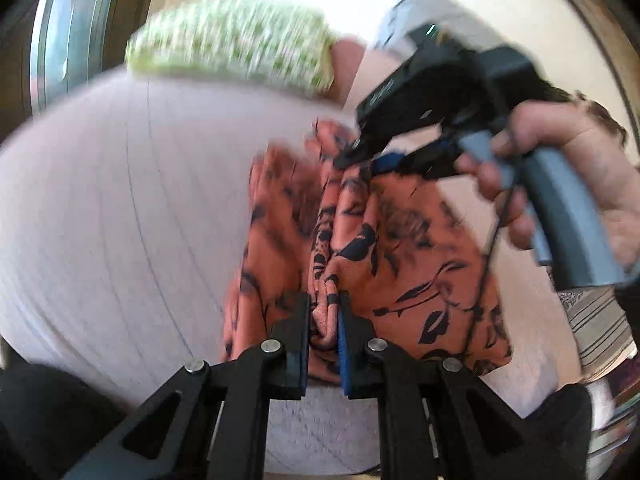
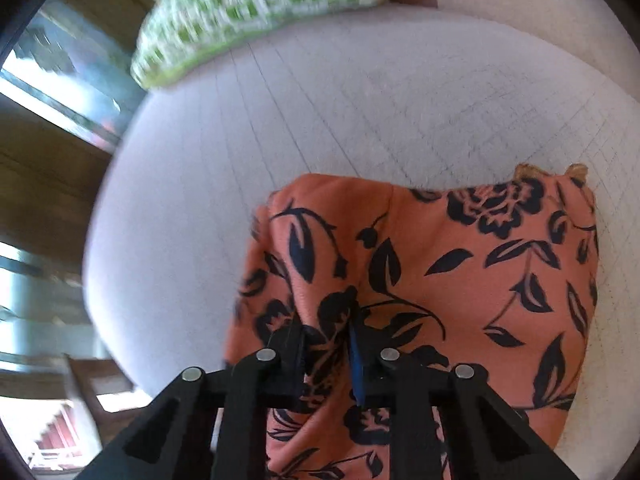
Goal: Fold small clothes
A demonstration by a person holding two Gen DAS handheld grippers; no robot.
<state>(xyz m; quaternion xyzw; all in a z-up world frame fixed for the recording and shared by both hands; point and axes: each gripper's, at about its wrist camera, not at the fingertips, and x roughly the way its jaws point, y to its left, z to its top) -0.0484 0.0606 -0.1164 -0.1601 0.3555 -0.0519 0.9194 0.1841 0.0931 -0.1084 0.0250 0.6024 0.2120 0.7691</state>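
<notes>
An orange garment with a dark floral print hangs bunched over the pale bed sheet. My left gripper is shut on a gathered fold of it at the near edge. My right gripper, held by a hand, pinches the garment's far part in the left wrist view. In the right wrist view the right gripper is shut on the garment, which drapes down onto the sheet.
A green-and-white patterned pillow lies at the far edge of the bed and also shows in the right wrist view. Window frames stand to the left. A striped fabric is at the right.
</notes>
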